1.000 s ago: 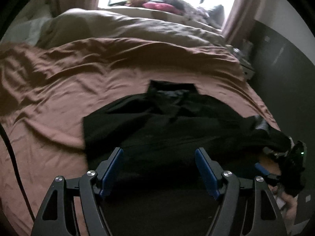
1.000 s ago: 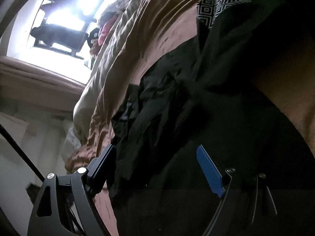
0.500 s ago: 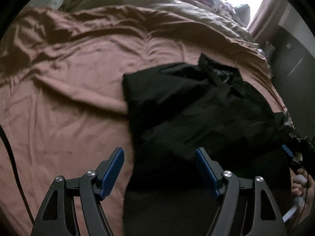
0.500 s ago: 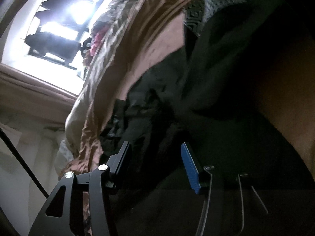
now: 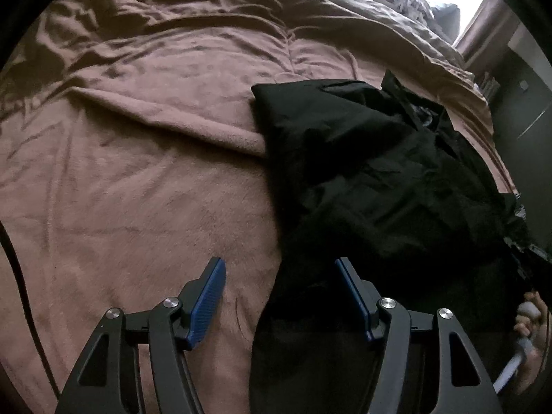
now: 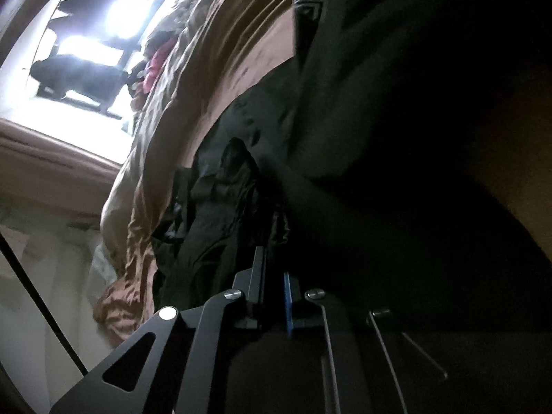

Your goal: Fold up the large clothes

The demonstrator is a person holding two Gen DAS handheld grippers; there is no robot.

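A large black garment [image 5: 372,172] lies rumpled on the bed, spread over the brown blanket [image 5: 138,172]. Taking the garment as the landmark, the blanket stretches away to its left in the left wrist view, and a tan duvet [image 5: 345,10] is heaped beyond it, toward the bright window [image 6: 103,34].

The left claw [image 5: 279,272] hangs over the garment's near left edge. Its jaws are closing but stand well apart, one blue pad [image 5: 208,296] over bare blanket just beside the cloth, the other over the black fabric; the edge of the garment runs between them, and neither pad presses on it.

The right claw [image 6: 274,276] is at the garment's opposite side, where the cloth bunches into dark folds near the edge of the bed. Its jaws are drawn together on a pinch of the black garment, with fabric crumpled right at the tips. A person's hand [image 5: 528,327] shows at that same side, low and partly hidden.
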